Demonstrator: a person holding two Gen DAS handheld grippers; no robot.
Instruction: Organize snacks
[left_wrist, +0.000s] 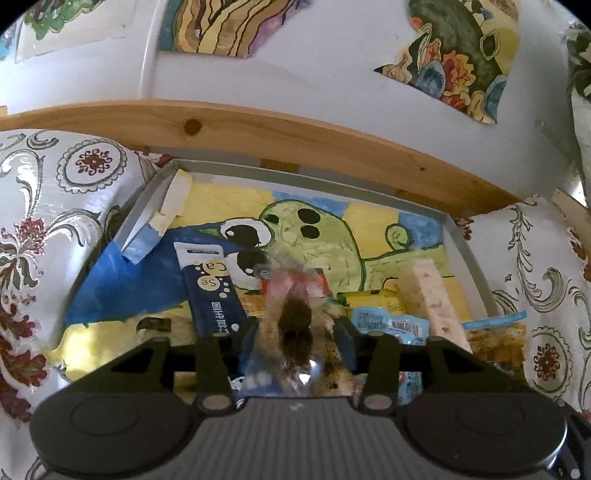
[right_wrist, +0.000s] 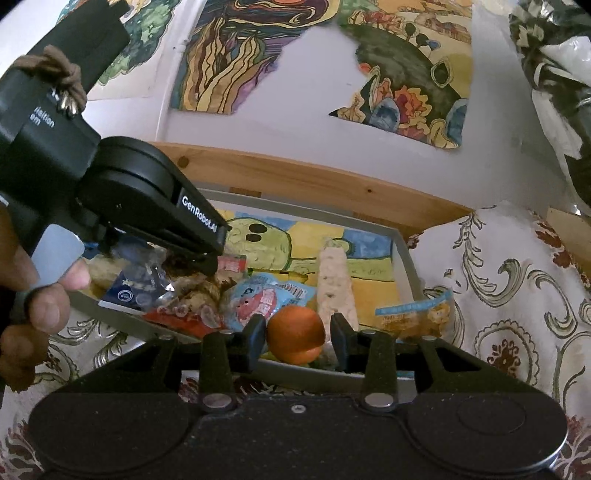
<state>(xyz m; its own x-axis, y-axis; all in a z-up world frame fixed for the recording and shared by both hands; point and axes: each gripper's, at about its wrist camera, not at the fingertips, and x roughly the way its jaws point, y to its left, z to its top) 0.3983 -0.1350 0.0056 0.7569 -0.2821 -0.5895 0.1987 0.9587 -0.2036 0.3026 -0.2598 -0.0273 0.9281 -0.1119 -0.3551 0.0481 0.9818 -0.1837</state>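
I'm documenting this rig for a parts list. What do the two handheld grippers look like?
Both are matte black plastic. The left gripper, seen from the right wrist camera, has a round pivot housing, white "GenRoboAI" lettering, a pale blue trigger and a brown cord. The right gripper has two blocky black fingers on pinned linkages.

"GenRoboLAI" stands on the left tool (right_wrist: 207, 266); "Ca Se" on the blue packet (left_wrist: 212, 291)

left wrist: close over tray (left_wrist: 469, 251), facing wall | right wrist: nearer edge, same tray (right_wrist: 410, 258)
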